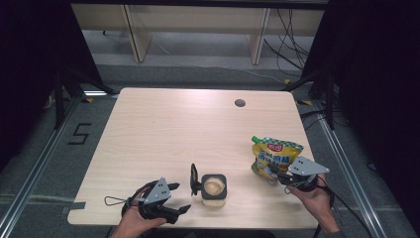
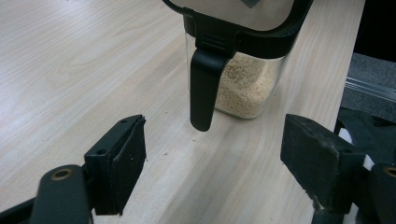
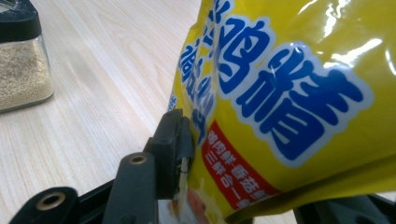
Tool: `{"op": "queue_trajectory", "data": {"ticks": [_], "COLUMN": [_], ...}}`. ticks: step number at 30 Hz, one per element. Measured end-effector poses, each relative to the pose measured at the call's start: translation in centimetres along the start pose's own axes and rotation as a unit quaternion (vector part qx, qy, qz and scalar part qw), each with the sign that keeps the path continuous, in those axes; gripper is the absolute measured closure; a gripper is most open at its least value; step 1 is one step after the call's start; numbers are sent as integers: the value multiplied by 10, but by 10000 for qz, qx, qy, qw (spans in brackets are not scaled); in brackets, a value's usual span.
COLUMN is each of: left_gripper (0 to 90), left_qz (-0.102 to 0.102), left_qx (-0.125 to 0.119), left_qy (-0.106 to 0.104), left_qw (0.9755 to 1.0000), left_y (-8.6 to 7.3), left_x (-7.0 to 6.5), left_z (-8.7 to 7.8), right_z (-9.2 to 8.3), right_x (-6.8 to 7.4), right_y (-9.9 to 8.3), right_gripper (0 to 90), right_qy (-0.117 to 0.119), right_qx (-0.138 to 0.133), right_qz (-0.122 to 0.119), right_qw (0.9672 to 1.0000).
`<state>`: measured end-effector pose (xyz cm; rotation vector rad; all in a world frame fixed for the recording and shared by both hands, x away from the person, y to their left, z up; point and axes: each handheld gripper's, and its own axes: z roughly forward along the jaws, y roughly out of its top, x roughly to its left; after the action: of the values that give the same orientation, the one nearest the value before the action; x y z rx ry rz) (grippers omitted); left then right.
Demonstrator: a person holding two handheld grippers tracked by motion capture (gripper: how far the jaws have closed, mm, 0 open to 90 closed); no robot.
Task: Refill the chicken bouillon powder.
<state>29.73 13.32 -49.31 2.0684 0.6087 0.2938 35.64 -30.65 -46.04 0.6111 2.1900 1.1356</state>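
Left black two-jaw gripper (image 1: 166,206): grey three-cornered top plate, thin black cable loop trailing. Right black two-jaw gripper (image 1: 282,177): same plate. Jaws are matte black blocks with flat pads (image 2: 135,154); brass-coloured rivets at linkage pivots.

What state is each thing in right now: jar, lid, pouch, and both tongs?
Glass jar: upright on the table, partly filled with pale granules.
Jar lid: flipped open, standing up at the jar's left.
Yellow seasoning pouch: standing, green cap on.
Left tongs: open, nothing between them.
Right tongs: around the pouch's lower part; grip unclear.
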Motion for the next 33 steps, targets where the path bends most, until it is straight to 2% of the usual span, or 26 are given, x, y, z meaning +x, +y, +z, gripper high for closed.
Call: {"op": "queue_trajectory", "data": {"ticks": [2, 3, 4, 5, 8, 9, 12, 15, 16, 17, 19, 21, 23, 25, 27, 28, 29, 33], "left_gripper": [219, 219, 219, 218, 219, 219, 219, 219, 219, 219, 219, 219, 219, 219, 219, 219, 219, 219], "left_qz": [-1, 96, 154, 153, 157, 158, 158, 156, 27, 15, 4, 168, 159, 16, 14, 14, 6, 51], "left_qx": [-4, -12, -20, -1, -10, -12, -3, -12, -8, -10, -11, -18, -13, -9, -8, -8, -9, -8], "left_qy": [4, -2, -3, -18, -27, -32, -16, -33, -23, -20, -18, 0, -27, -14, -14, -16, -14, -3], "left_qw": [10000, 10000, 9999, 9999, 9999, 9999, 9999, 9999, 10000, 10000, 10000, 9999, 9999, 10000, 10000, 10000, 10000, 10000], "left_y": [0, 0, 1, 1, 1, 1, 1, 1, 0, 0, 0, 1, 1, 0, 0, 0, 0, 0], "left_x": [0, 1, 2, 2, 2, 2, 2, 2, 1, 0, 1, 2, 2, 1, 1, 1, 1, 1], "left_z": [0, 0, 0, -1, -1, -1, -1, -1, -1, -1, -1, 0, -1, -1, -1, -1, -1, -1], "right_z": [0, 0, 0, -1, -3, -3, -5, -5, -5, -6, -7, -8, -8, -9, -9, -10, -11, -12], "right_x": [0, 1, 1, 2, 0, -2, -3, -4, -4, -4, -3, -3, -3, -4, -3, -4, -2, -1], "right_y": [0, -1, -1, -2, -4, -5, -5, -6, -7, -7, -7, -8, -8, -8, -9, -9, -9, -10], "right_gripper": [539, 536, 527, 514, 491, 485, 464, 422, 426, 429, 424, 415, 399, 376, 369, 368, 361, 324], "right_qy": [-67, -75, -100, -126, -187, -260, -266, -372, -364, -346, -401, -418, -408, -428, -407, -391, -381, -352], "right_qx": [26, 23, -7, 49, 22, -23, 27, 64, 59, 49, 17, 34, 82, 150, 138, 123, 218, 253], "right_qz": [8, 88, 42, 141, 122, 47, 18, 16, 86, 56, 70, 11, 44, 82, 142, 20, 177, 65], "right_qw": [10000, 9999, 9999, 9998, 9997, 9996, 9996, 9993, 9993, 9994, 9992, 9991, 9991, 9989, 9990, 9992, 9989, 9990]}}
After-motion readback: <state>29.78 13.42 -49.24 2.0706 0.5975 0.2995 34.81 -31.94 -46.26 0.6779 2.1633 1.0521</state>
